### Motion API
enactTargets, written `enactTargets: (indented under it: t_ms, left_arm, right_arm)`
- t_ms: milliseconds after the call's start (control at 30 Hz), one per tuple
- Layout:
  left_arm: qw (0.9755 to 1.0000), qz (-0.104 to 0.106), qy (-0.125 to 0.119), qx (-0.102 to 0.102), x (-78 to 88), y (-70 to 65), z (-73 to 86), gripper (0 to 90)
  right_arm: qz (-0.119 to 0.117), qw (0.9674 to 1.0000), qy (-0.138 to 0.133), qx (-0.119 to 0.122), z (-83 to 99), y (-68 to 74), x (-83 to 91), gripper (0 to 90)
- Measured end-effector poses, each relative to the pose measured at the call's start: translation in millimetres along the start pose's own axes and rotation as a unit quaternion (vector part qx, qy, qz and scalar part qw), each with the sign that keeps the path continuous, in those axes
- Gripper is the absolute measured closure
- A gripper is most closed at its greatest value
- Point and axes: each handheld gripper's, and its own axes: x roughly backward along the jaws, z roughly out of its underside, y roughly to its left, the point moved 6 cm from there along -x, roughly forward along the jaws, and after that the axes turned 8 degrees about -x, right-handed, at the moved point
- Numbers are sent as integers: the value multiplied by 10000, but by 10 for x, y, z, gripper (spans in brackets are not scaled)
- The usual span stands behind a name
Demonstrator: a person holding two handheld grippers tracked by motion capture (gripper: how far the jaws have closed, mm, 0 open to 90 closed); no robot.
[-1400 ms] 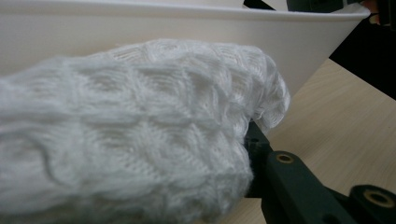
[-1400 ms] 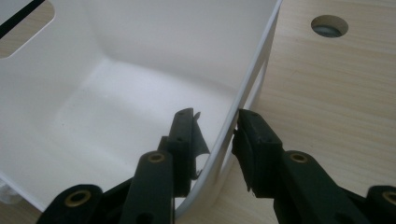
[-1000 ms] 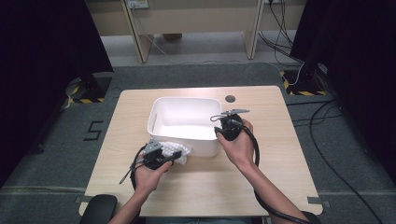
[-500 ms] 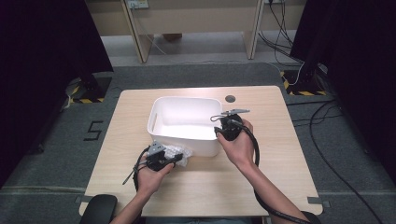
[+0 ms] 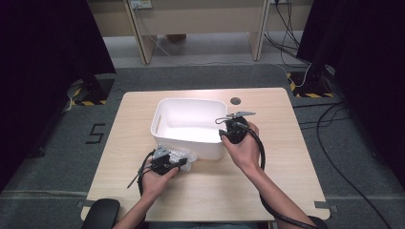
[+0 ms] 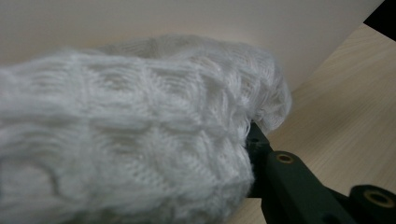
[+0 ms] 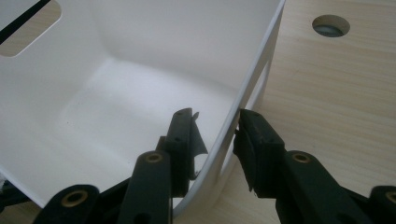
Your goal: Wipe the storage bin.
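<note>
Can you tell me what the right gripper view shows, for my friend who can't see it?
The right gripper straddles the wall of a white bin, one black jaw inside and one outside, with small gaps to the wall. The bin looks empty and sits on a light wooden table with a round hole in it.

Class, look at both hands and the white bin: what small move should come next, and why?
Probably lift the left tool over the near wall: it is shut on the white knitted cloth, which lies outside the white bin, while the right tool straddles the bin's wall.
</note>
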Motion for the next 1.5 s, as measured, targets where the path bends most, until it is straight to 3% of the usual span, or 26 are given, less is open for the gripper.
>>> enactTargets:
  t_ms: [933, 1500]
  left_arm:
    - [9998, 183, 38, -119, -81, -170, -97, 753]
    - [9991, 212, -297, -205, 95, -247, -354, 753]
  right_arm:
    - [-5, 10000, 3, -42, 2, 0, 2, 669]
    - [-28, 10000, -4, -39, -4, -8, -3, 669]
